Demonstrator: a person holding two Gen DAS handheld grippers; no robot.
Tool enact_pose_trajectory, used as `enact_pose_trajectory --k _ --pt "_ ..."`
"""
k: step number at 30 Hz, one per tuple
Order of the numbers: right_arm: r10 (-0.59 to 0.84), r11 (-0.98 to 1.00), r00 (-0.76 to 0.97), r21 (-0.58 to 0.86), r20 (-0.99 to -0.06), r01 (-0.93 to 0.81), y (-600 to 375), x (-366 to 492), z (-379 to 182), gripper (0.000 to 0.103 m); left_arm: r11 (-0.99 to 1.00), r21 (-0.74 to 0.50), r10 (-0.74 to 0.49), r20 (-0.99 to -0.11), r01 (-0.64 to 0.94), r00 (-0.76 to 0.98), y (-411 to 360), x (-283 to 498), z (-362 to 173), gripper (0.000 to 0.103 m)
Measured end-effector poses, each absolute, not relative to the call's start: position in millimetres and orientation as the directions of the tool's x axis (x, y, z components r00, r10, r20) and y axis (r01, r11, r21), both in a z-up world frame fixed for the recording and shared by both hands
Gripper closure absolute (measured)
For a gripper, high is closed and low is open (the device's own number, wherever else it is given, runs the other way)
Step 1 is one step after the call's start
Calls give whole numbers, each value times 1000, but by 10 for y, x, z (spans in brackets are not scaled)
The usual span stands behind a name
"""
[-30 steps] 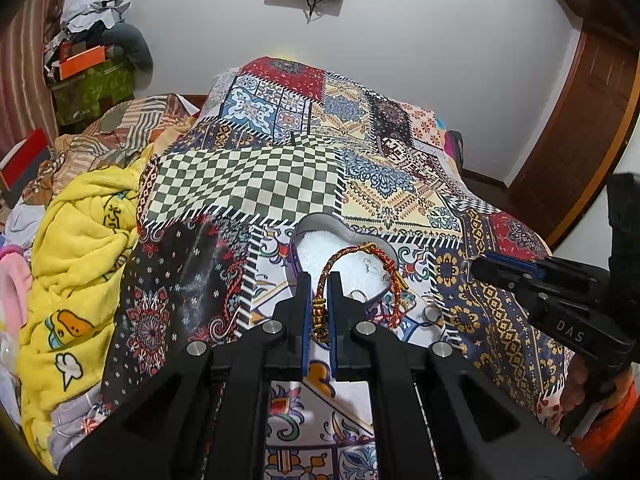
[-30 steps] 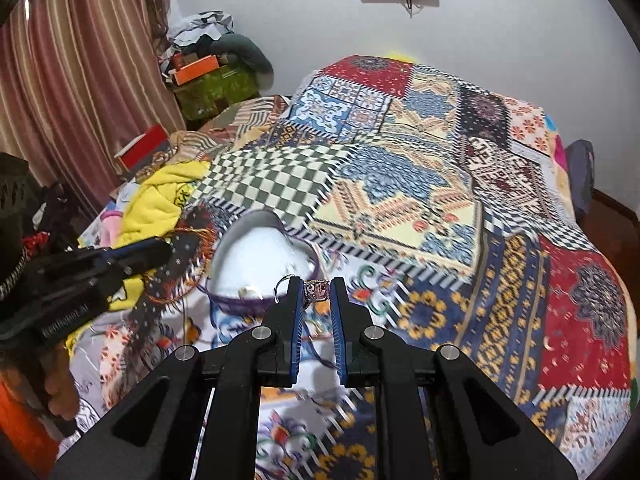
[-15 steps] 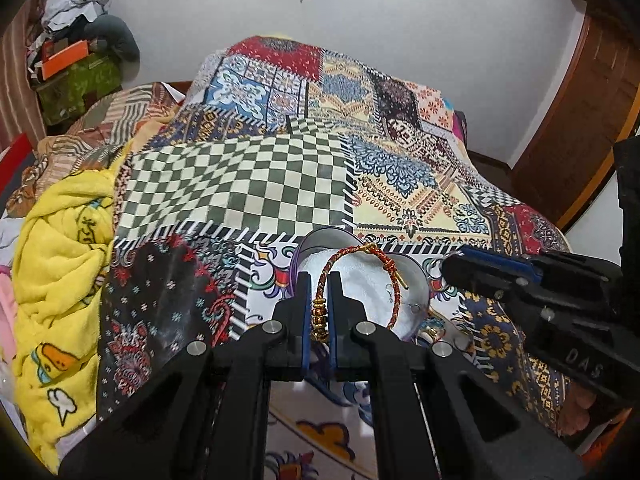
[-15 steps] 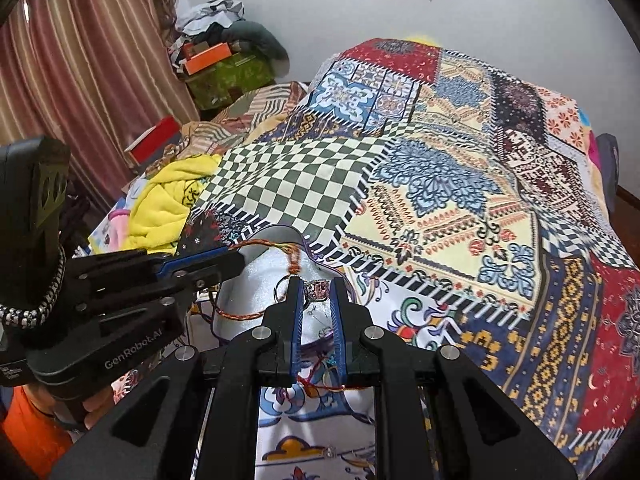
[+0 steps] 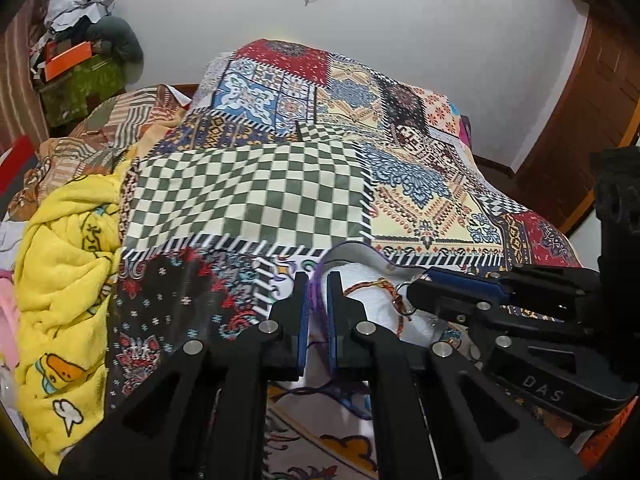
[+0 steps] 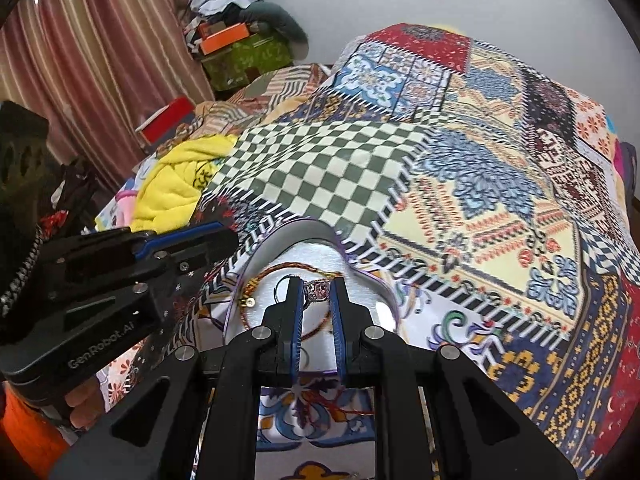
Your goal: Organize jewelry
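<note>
A heart-shaped box with a white lining [image 6: 320, 256] lies on the patchwork bedspread. A red and gold cord bracelet [image 6: 256, 286] lies inside it; in the left wrist view the bracelet [image 5: 366, 286] lies on the lining [image 5: 360, 272]. My left gripper [image 5: 317, 280] is slightly open and empty at the box's left edge. My right gripper [image 6: 316, 292] is over the box, shut on a small ring with a pink stone [image 6: 318, 292]. The right gripper also shows in the left wrist view [image 5: 420, 288], and the left gripper in the right wrist view [image 6: 224, 236].
A yellow blanket [image 5: 60, 280] is bunched at the left of the bed. Loose purple and red threads [image 6: 320, 400] lie on the bedspread in front of the box. A wooden door [image 5: 580, 120] is at the right, and cluttered boxes [image 6: 240, 48] stand in the far left corner.
The left gripper has let go of the bracelet, which now lies in the box. Both grippers have moved forward and down to the box; the right one still holds the ring.
</note>
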State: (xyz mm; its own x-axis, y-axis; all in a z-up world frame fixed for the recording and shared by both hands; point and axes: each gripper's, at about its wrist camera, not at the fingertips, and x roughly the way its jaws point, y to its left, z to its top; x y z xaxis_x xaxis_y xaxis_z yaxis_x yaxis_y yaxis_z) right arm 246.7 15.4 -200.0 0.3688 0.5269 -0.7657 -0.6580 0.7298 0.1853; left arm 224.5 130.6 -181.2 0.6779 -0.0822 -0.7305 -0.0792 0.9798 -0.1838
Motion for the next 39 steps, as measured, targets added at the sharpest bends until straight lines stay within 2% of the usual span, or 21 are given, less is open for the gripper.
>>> enact_pose_trajectory --k 5,7,12,21,22,25,26,39 --pt "512 714 340 171 -789 -679 252 2436 -2065 91 982 -166 -57 -728 -94 683 1361 2173 -1787 91" --pt "506 717 339 168 -793 -677 238 2420 -2056 90 982 -159 -48 -728 -100 684 1371 2150 -1776 91" --pt "508 730 369 163 -778 -663 115 2362 -1917 80 983 -154 -44 -728 -101 684 1365 2097 -1733 91" --pt "484 782 453 139 -749 -607 -349 2235 -1588 80 986 -147 -50 -710 -78 702 1210 1925 -1538 90" --pt "480 787 458 137 -748 -601 -402 2222 -1568 80 987 -146 -52 -708 -74 705 1185 1900 -1509 88" --pt "465 804 475 132 -747 -580 -558 2176 -1544 80 988 -140 -50 -699 -68 713 1114 1822 -1440 74" --pt "458 811 481 131 -748 -570 -621 2157 -1541 80 988 -140 -52 -697 -65 715 1093 1801 -1424 73" --pt "415 858 471 163 -778 -487 -1171 2011 -1740 80 985 -171 -134 -749 5 649 617 1679 -1571 73"
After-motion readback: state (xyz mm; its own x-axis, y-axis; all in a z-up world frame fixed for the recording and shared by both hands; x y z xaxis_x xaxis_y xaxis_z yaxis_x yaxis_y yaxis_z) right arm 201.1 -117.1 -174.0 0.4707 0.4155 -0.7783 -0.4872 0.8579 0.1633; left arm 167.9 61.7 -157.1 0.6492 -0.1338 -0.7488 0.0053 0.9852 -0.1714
